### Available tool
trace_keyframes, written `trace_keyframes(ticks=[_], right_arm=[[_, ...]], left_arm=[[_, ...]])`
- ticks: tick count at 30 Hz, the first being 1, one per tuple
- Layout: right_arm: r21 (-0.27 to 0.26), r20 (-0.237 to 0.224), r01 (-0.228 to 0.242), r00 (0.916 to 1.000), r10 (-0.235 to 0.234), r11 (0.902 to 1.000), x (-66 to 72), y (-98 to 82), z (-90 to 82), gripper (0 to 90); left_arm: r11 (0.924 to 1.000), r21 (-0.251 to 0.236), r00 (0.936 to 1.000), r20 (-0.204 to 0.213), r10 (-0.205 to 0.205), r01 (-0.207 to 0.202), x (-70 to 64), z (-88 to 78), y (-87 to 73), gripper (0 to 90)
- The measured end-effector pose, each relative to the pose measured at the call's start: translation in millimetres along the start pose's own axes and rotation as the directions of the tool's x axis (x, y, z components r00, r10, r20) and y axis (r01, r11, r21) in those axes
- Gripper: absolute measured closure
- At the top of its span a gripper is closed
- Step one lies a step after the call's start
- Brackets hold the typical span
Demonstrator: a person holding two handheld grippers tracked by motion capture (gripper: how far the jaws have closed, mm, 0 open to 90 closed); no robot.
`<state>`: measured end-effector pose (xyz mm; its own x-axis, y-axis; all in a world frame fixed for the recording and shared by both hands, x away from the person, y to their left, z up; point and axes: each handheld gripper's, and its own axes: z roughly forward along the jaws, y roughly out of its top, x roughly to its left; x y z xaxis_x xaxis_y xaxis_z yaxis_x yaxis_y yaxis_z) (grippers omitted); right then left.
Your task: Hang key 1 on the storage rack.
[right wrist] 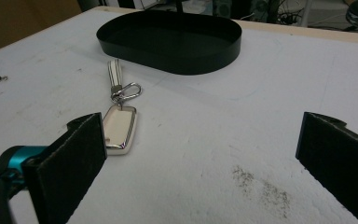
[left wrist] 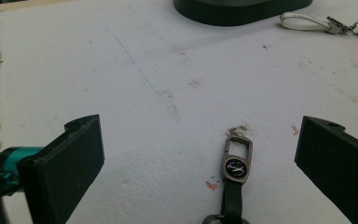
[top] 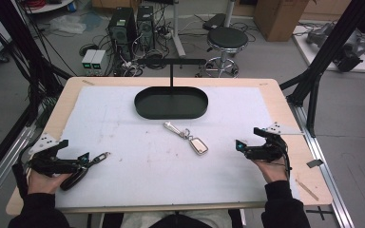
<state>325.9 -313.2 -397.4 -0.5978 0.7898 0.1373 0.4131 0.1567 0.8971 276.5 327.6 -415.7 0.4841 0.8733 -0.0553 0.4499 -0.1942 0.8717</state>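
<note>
A black key fob (top: 74,179) with a dark strap and metal clasp (left wrist: 236,164) lies on the white mat at the near left. My left gripper (top: 78,154) is over it, jaws open, and the clasp lies between them (left wrist: 200,140) untouched. A white key fob (top: 199,145) with a pale strap (right wrist: 114,73) and a silver clip lies at the mat's middle. To its right my right gripper (top: 248,138) is open and empty; in the right gripper view the white key fob (right wrist: 120,128) sits just beyond the left jaw of my right gripper (right wrist: 200,135).
A black oval tray (top: 145,110) on a T-shaped stand sits empty at the back centre of the mat, also seen as the tray (right wrist: 219,51) and the tray (left wrist: 200,16). The wooden table edge (top: 285,102) borders the mat. A stool and computer cases stand on the floor behind.
</note>
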Motion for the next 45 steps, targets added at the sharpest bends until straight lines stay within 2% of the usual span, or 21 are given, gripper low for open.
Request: trace_keyframes(ticks=[2, 5, 8, 9, 12, 16, 19, 20, 23, 26, 27, 30, 31, 35, 40, 42, 45], right_arm=[[0.006, -0.002, 0.005, 1.0, -0.005, 1.0, 0.9, 1.3, 1.7, 0.9], [0.053, -0.019, 0.02, 0.9996, -0.019, 0.9984, 4.5, 7.8, 10.4, 0.9], [0.064, -0.024, 0.025, 0.9994, -0.023, 0.9976, 5.5, 11.5, 14.6, 0.9], [0.077, -0.034, 0.048, 0.9984, -0.045, 0.9959, 7.4, 16.7, 20.8, 0.8], [0.089, -0.04, 0.057, 0.9978, -0.053, 0.9944, 10.5, 21.4, 26.5, 0.9], [0.112, -0.068, 0.093, 0.994, -0.086, 0.9893, 20.3, 33.1, 41.5, 0.9], [0.121, -0.107, 0.092, 0.9911, -0.079, 0.9885, 26.3, 40.8, 50.5, 0.9], [0.121, -0.107, 0.092, 0.9911, -0.079, 0.9885, 26.3, 40.8, 50.5, 0.9], [0.132, -0.15, 0.122, 0.9834, -0.102, 0.9838, 40.6, 56.1, 66.0, 0.9], [0.151, -0.167, 0.15, 0.978, -0.124, 0.9771, 49.3, 63.0, 77.6, 0.9], [0.151, -0.167, 0.15, 0.978, -0.124, 0.9771, 49.3, 63.0, 77.6, 0.9], [0.181, -0.184, 0.179, 0.972, -0.146, 0.967, 56.1, 66.4, 93.0, 0.9], [0.181, -0.184, 0.179, 0.972, -0.146, 0.967, 56.1, 66.4, 93.0, 0.9], [0.214, -0.199, 0.197, 0.9677, -0.155, 0.9568, 64.3, 68.8, 110.8, 0.9], [0.222, -0.205, 0.202, 0.9661, -0.157, 0.9538, 67.3, 68.3, 119.4, 0.9], [0.245, -0.206, 0.203, 0.9663, -0.154, 0.948, 68.6, 67.4, 125.9, 0.9], [0.256, -0.218, 0.2, 0.9651, -0.145, 0.9456, 69.1, 68.1, 132.0, 0.9]], left_arm=[[1.0, 0.0, 1.0, 0.0, -0.001, 0.001, 0.3, -0.3, 0.3, 1.8], [0.9999, 0.011, 1.0, 0.007, -0.003, 0.003, 0.6, 1.5, 0.4, 1.8], [0.9999, 0.017, 1.0, 0.009, -0.001, 0.001, 0.6, 3.6, 0.6, 1.8], [0.9998, 0.019, 1.0, 0.008, 0.0, 0.0, 0.9, 3.8, 0.7, 1.7], [0.9998, 0.022, 1.0, 0.01, -0.002, 0.001, 1.7, 4.5, 0.9, 1.7], [0.9997, 0.024, 0.9999, 0.012, -0.004, 0.004, 1.5, 4.9, 1.0, 1.8], [0.9997, 0.025, 0.9999, 0.014, -0.005, 0.005, 1.6, 5.1, 1.0, 1.8], [0.9996, 0.026, 0.9999, 0.015, -0.007, 0.006, 1.8, 5.1, 1.0, 1.8], [0.9996, 0.025, 0.9998, 0.017, -0.009, 0.008, 2.2, 4.9, 1.1, 1.8], [0.9996, 0.027, 0.9998, 0.017, -0.011, 0.011, 2.4, 4.7, 1.1, 1.7], [0.9996, 0.027, 0.9998, 0.016, -0.011, 0.011, 2.4, 4.7, 1.1, 1.7], [0.9996, 0.026, 0.9998, 0.017, -0.012, 0.012, 2.6, 4.5, 1.0, 1.7], [0.9996, 0.025, 0.9997, 0.019, -0.013, 0.013, 2.7, 4.5, 1.0, 1.7], [0.9994, 0.029, 0.9995, 0.022, -0.02, 0.019, 3.8, 5.4, 1.0, 1.8], [0.9993, 0.032, 0.9994, 0.025, -0.023, 0.022, 4.8, 5.8, 1.0, 1.8], [0.9992, 0.033, 0.9994, 0.027, -0.023, 0.022, 5.0, 6.2, 1.1, 1.7], [0.9991, 0.033, 0.9993, 0.027, -0.026, 0.025, 5.2, 6.5, 1.0, 1.7]])
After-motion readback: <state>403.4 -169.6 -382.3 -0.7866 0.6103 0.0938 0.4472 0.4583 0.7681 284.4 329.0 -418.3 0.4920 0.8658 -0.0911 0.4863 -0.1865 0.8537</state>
